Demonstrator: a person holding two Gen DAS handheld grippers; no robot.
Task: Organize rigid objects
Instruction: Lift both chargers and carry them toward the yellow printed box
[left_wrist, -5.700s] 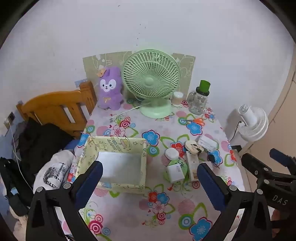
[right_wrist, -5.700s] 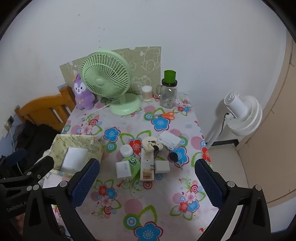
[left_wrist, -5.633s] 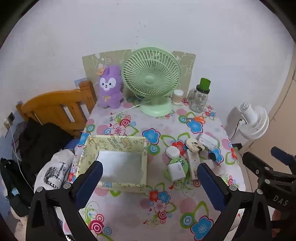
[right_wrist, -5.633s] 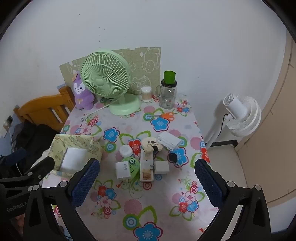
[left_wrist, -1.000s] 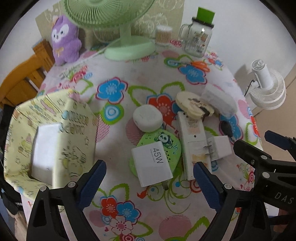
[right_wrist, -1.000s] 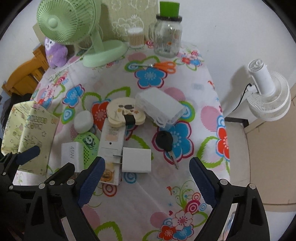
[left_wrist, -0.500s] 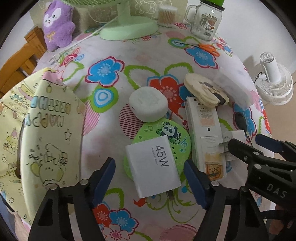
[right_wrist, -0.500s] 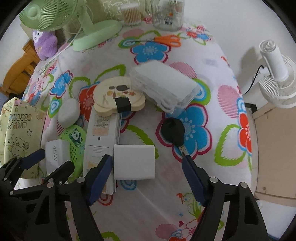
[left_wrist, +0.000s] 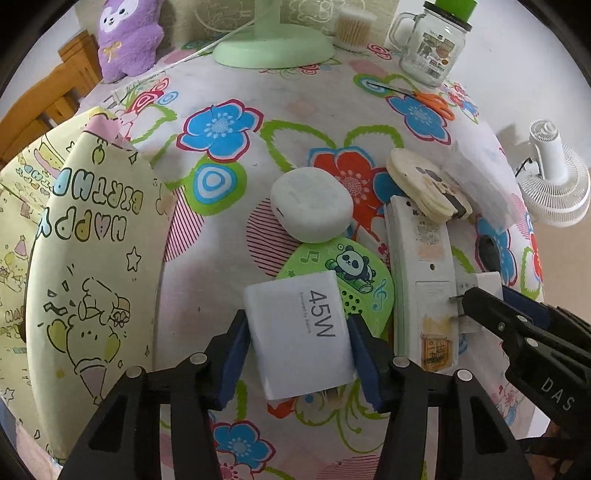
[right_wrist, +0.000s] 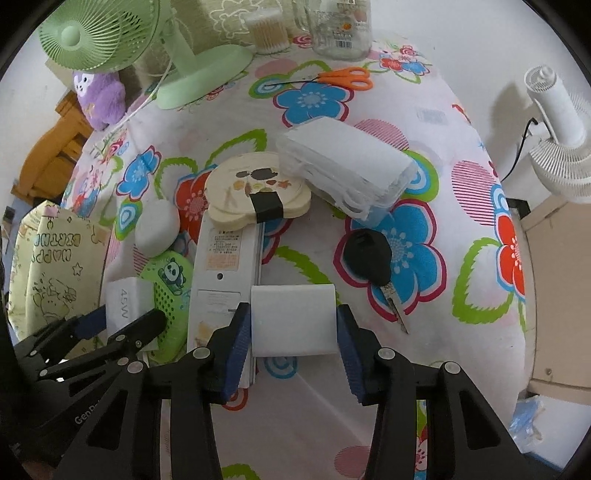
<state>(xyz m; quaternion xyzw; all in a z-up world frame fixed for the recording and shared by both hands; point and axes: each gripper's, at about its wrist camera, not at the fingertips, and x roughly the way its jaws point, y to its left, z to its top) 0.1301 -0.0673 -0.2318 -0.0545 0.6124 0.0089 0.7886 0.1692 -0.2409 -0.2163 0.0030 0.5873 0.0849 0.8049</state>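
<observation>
Chargers sit low in each frame, right between the claws. Left gripper has just been closing and now pinches the bigger white 45W charger, long side pointing away. Right gripper has just been closing and squeezes the smaller white plug block.

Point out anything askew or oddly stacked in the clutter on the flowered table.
The 45W charger lies partly on the green panda disc, and the cream bear-shaped case overlaps the top end of the long white remote. Nothing looks spilled or broken.
</observation>
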